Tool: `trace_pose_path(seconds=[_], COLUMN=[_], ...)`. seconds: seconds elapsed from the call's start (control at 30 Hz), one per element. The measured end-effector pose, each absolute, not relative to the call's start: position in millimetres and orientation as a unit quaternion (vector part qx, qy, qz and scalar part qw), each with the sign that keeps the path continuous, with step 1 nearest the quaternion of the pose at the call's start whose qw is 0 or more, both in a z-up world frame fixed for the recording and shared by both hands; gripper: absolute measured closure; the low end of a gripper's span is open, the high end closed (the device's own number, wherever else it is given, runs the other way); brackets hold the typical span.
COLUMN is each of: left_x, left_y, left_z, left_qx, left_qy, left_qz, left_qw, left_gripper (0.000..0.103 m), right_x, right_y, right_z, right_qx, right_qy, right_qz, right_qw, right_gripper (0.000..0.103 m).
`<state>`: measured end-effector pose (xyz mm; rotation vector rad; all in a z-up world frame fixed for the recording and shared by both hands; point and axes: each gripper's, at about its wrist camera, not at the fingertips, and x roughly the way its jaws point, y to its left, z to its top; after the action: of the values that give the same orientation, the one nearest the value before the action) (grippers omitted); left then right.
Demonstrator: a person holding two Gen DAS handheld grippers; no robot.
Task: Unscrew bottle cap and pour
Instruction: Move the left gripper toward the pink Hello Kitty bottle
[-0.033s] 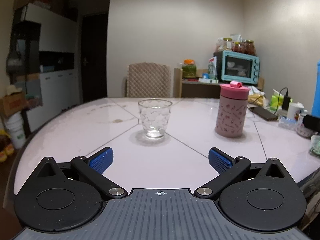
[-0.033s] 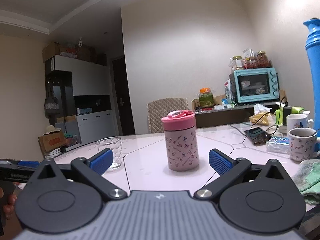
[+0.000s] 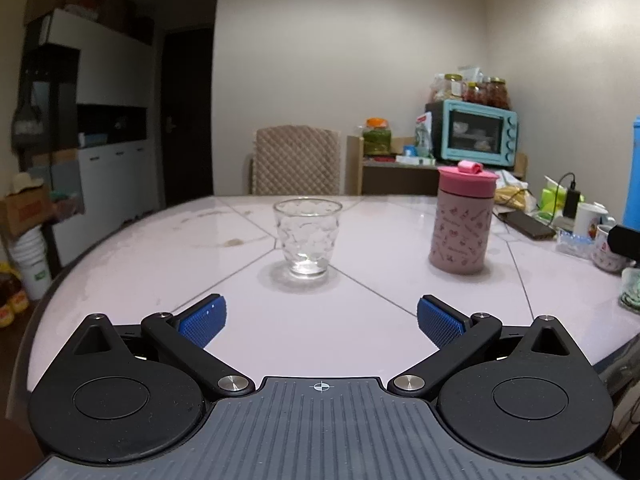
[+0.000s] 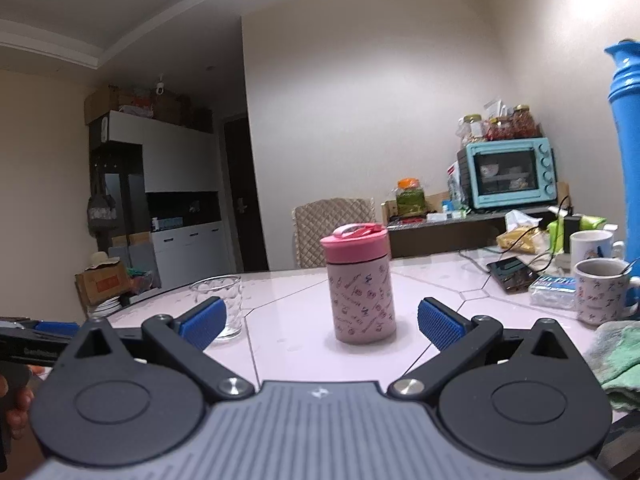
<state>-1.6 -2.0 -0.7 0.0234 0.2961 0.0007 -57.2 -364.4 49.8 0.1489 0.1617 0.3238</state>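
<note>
White table (image 3: 168, 264), glass (image 3: 307, 237) mid-table, capped pink bottle (image 4: 362, 286) toward its right edge, left gripper (image 3: 321, 320) and right gripper (image 4: 322, 322) both spread apart, holding nothing.

The white table (image 3: 160, 264) carries a glass (image 3: 307, 238), pink bottle (image 3: 463, 232), mugs and phone.

Squat pink patterned bottle (image 4: 362, 300) upright on table, darker pink screw cap (image 4: 355, 242) still on. Clear dimpled glass tumbler (image 3: 307, 238) upright, well apart to its left.
</note>
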Motion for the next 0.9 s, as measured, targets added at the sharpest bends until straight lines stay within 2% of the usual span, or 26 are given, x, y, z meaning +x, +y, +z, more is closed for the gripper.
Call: trace_pose_path(seconds=[0.33, 0.9], left_x=[1, -6], left_y=[-13, 3], left_z=[-7, -14], left_qx=[0.011, -0.027], left_qy=[0.19, 0.18], left_qz=[-0.006, 0.002], left_qw=[0.982, 0.983], left_gripper=[0.0, 0.0], right_x=[-50, -65], right_y=[-369, -318], right_z=[51, 34], right_qx=[0.089, 0.031], right_qy=[0.079, 0.096], right_qz=[0.171, 0.174], right_qw=[0.978, 0.98], right_gripper=[0.0, 0.0])
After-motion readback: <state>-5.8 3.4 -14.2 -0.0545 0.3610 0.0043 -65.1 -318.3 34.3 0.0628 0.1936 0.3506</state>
